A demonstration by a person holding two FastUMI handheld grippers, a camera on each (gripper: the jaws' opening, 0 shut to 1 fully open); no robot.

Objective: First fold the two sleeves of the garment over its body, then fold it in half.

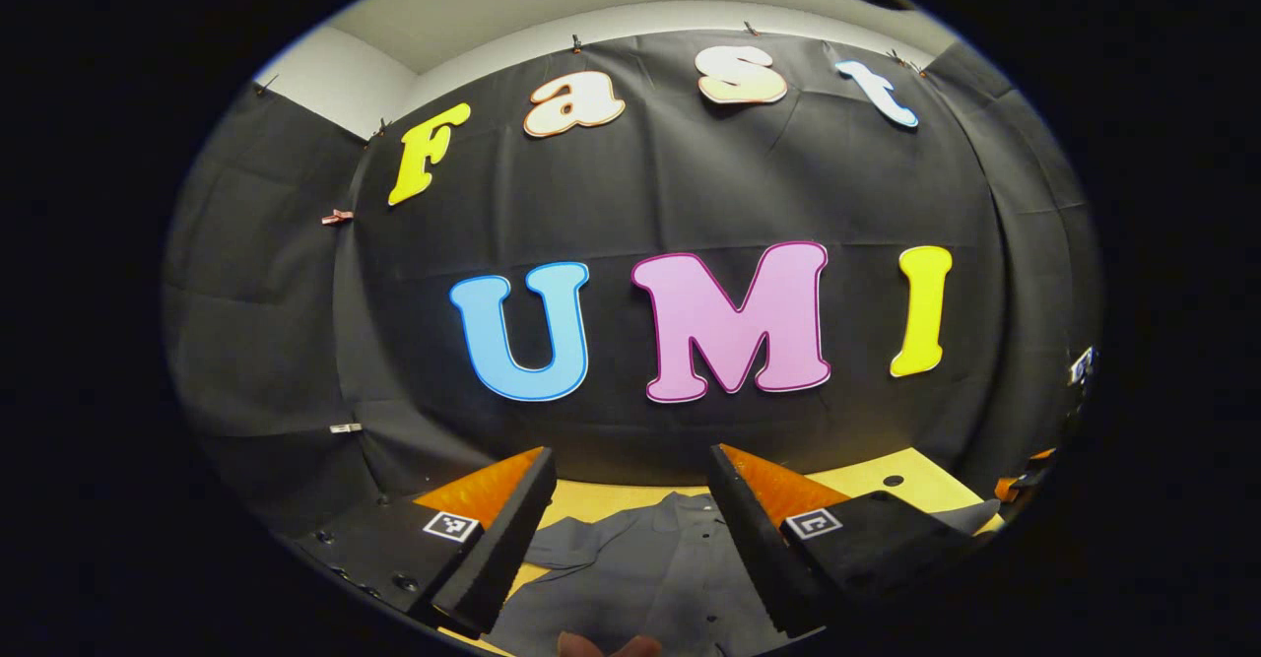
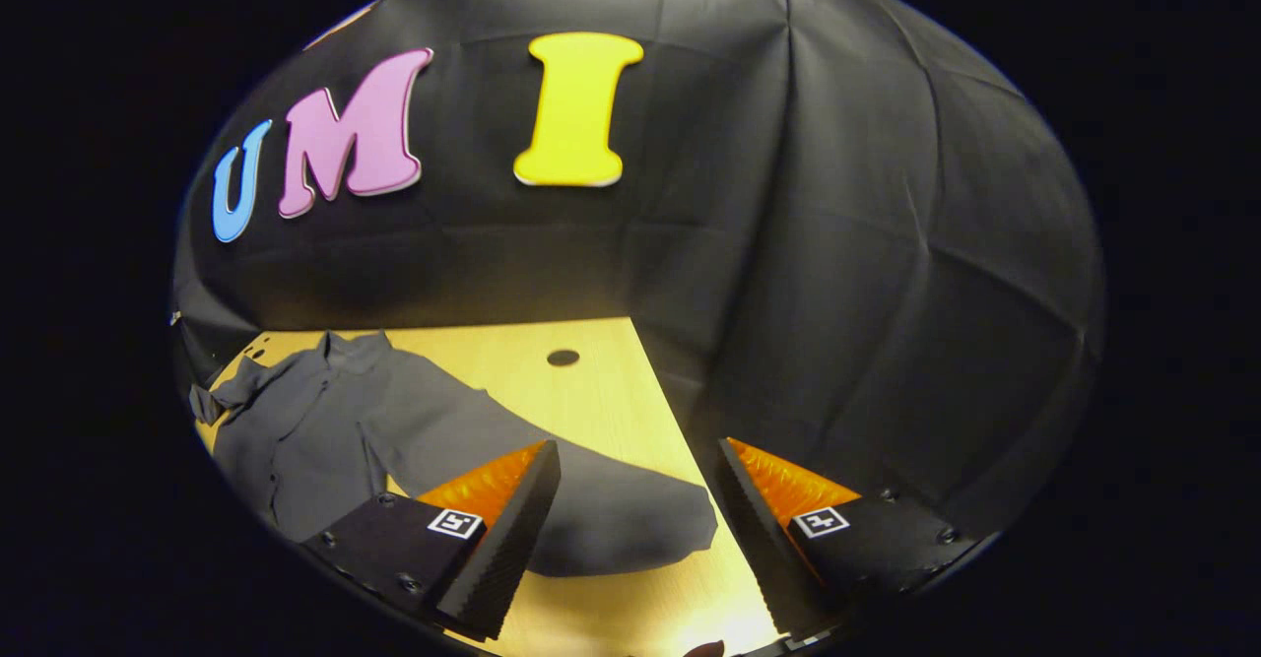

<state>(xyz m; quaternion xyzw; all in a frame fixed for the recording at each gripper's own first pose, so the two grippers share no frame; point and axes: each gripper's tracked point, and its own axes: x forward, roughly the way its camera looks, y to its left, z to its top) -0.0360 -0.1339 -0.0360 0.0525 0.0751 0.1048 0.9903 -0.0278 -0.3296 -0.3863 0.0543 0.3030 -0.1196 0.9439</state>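
- The garment [image 2: 335, 421], a dark grey shirt with buttons, lies flat on the wooden table [image 2: 601, 391], with its collar toward the far edge, where the booth wall stands.
- In the right gripper view, one long sleeve [image 2: 591, 509] stretches out from the body toward the right edge of the table. It is spread open, not folded over the body.
- The other sleeve [image 2: 222, 396] lies near the far left corner. It seems also away from the body, but it is small there and I cannot tell exactly.
- The right gripper [image 2: 635, 529] hangs above the end of the long sleeve with its fingers wide apart, and nothing is between them.
- The left gripper [image 1: 630, 539] is above the front of the shirt, near the button line. Its fingers are also spread and hold nothing.
- In the left gripper view, a small part of a hand [image 1: 606, 645] shows at the near edge.
- My judgement: the task is at its beginning. No sleeve is folded yet, so both sleeve folds and the fold in half are left. The long sleeve under the right gripper looks the likely first one to take.
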